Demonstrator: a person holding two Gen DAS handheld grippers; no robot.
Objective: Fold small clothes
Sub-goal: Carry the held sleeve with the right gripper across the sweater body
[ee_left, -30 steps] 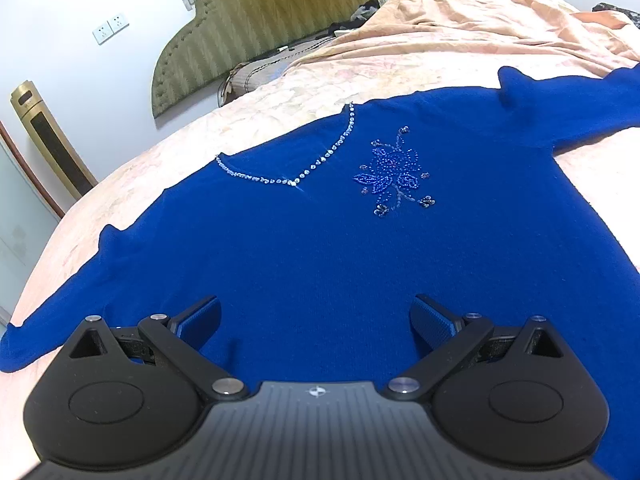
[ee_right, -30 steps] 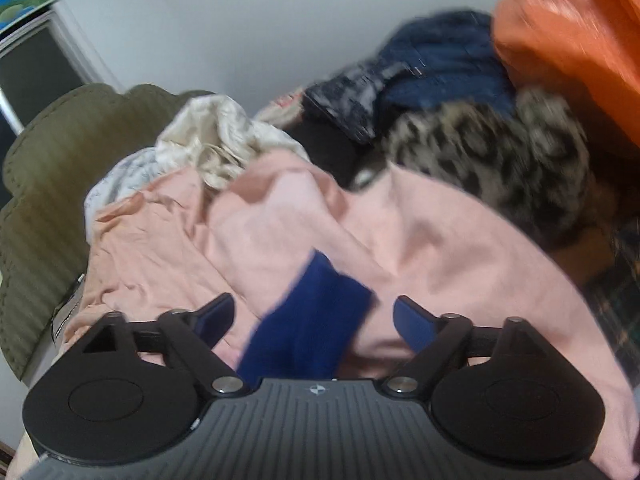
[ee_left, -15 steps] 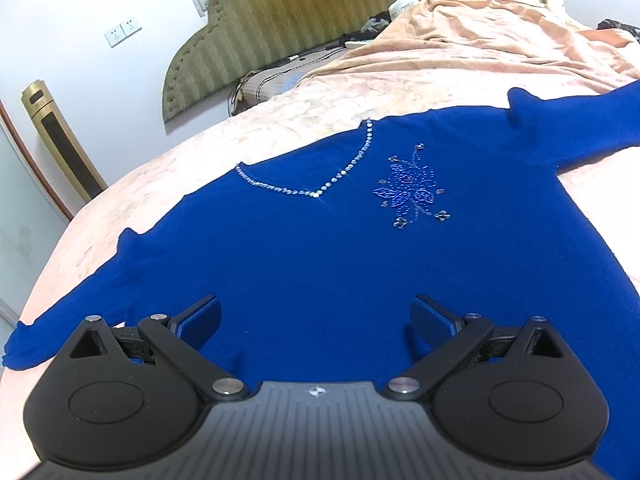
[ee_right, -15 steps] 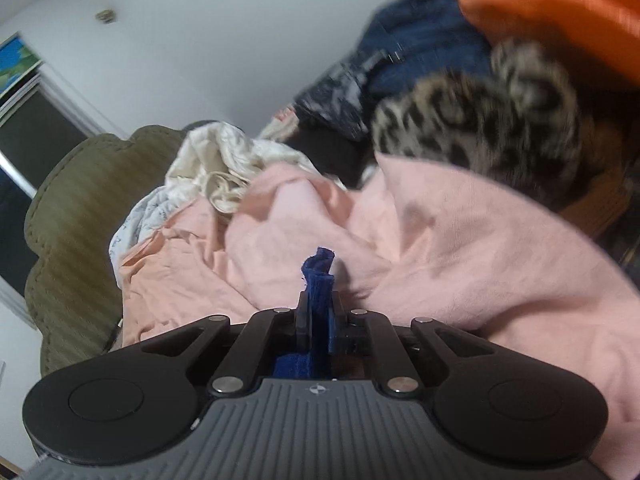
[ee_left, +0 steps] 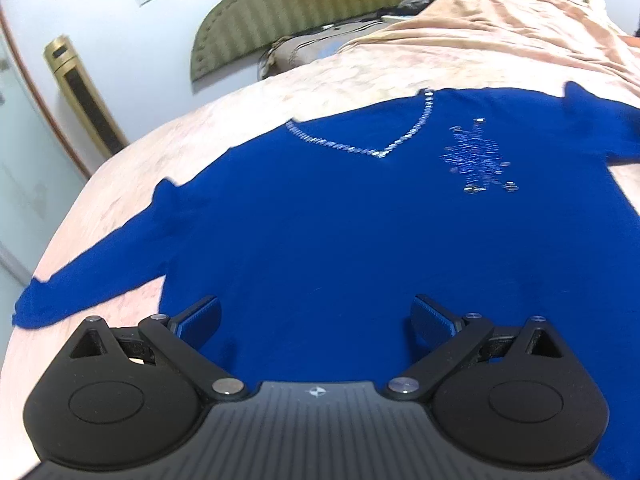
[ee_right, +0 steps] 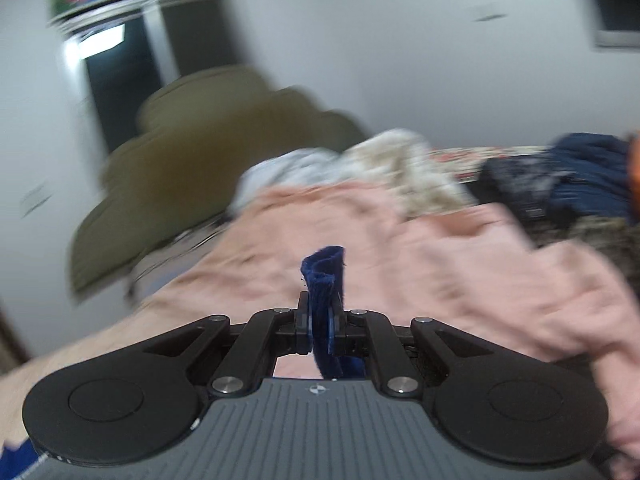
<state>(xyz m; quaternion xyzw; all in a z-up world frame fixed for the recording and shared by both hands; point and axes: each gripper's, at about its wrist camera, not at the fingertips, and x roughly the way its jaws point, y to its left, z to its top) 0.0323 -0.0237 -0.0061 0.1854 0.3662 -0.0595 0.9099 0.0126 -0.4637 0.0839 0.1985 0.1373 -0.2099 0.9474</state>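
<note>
Pink bed cover (ee_left: 248, 116) lies under a blue sweater (ee_left: 340, 232) spread flat, with a shiny neckline (ee_left: 376, 148) and a bead flower (ee_left: 478, 158). Left gripper (ee_left: 316, 314) hangs over its hem, jaws wide apart. Right gripper (ee_right: 321, 320) pinches a blue sleeve end (ee_right: 325, 270).

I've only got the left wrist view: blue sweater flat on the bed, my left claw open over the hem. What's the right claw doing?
Observer: The right claw is shut on a bunched fold of blue sweater fabric.
Operator: Is that fabric pulled tight?
Observer: Cannot tell; a short tuft stands upright past the fingertips.
Operator: What lies ahead of it?
Observer: A rumpled pink sheet, with a dark clothes pile at far right. The view is motion-blurred.
</note>
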